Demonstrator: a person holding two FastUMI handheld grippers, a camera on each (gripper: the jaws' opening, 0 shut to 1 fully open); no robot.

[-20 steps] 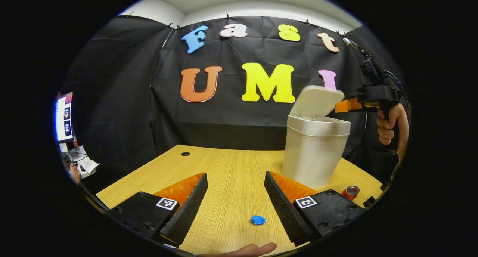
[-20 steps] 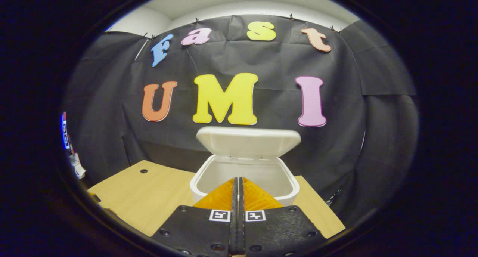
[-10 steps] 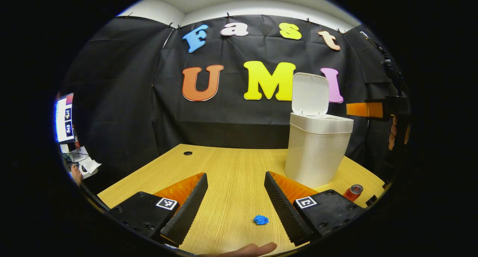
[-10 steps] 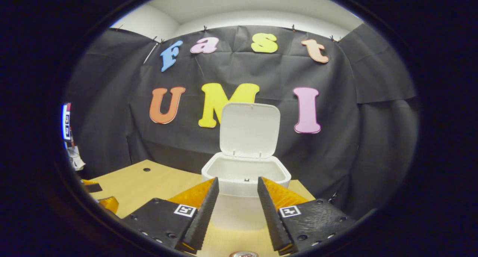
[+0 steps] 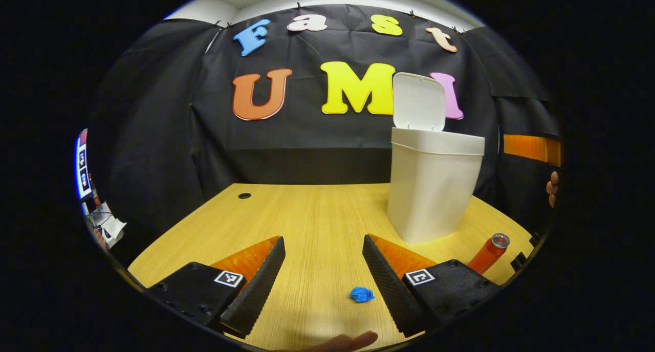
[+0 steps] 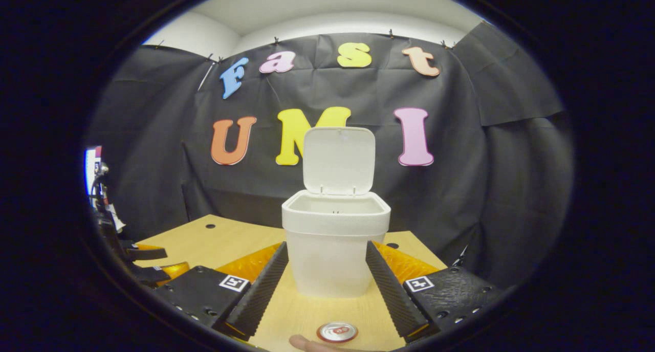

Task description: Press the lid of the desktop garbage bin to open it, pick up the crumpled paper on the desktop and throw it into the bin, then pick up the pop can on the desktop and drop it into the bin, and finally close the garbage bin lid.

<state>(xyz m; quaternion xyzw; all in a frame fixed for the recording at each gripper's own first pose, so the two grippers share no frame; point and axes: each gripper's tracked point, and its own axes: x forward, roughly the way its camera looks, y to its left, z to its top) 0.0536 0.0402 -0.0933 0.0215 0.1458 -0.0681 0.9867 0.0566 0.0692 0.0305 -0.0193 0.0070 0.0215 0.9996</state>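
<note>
In the left gripper view, the left gripper [image 5: 323, 270] is hovering low over the desk [image 5: 307, 214] at the bottom of the frame, its 2 fingers spread wide with bare wood between them. The paper [image 5: 362, 294], a small blue crumpled ball, is lying on the desk at lower centre, just inside the finger on the right side of the frame and not touching it. The bin [image 5: 432, 185] is standing upright at centre right, and its lid [image 5: 418, 102] is standing open, tipped up against the dark wall. The can [image 5: 488, 252] is standing at lower right, just beside the bin's base and a little nearer the camera. At the far right edge, part of the right gripper [image 5: 532, 148] is showing above a few fingertips of a hand [image 5: 552, 187]. A screen [image 5: 82, 162] is glowing at the far left edge.

In the right gripper view, the right gripper [image 6: 327, 285] is sitting at the bottom of the frame with its fingers spread wide, framing the bin [image 6: 335, 249] at centre without touching it. The lid [image 6: 339, 160] is standing upright above the open rim. The can [image 6: 336, 332] is showing its top at bottom centre, between the fingers and nearer the camera than the bin. The left gripper [image 6: 148, 262] is peeking in at lower left.
</note>
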